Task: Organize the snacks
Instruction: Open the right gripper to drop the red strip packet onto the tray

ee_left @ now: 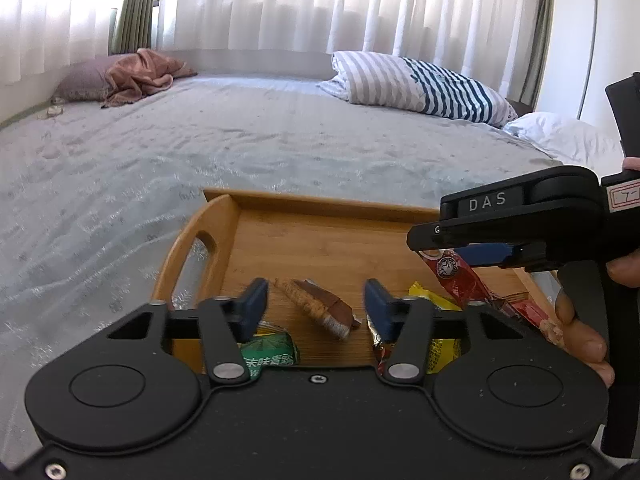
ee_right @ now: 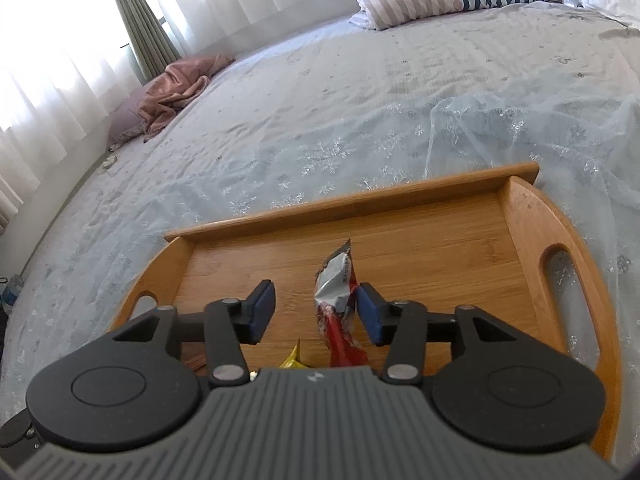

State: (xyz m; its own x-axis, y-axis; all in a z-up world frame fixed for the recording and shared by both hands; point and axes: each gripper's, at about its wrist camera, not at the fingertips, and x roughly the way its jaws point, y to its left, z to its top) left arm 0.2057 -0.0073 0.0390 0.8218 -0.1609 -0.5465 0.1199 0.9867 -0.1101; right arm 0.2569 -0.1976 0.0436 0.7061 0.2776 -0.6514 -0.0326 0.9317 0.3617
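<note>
Snacks already lie in the tray point(ee_right: 400, 196) on the bed point(ee_right: 320, 100). Left claw point(ee_left: 314, 304) gapes empty; right claw point(ee_right: 316, 312) gapes around the red packet point(ee_right: 338, 312), perhaps just released.

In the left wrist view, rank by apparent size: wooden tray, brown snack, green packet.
1. wooden tray, clearly largest.
2. brown snack.
3. green packet, but it is partly hidden behind the left gripper, so 2 versus 3 is unsure.

Snack packets point(ee_left: 316, 306) — loose on tray point(ee_right: 360, 204)
</note>
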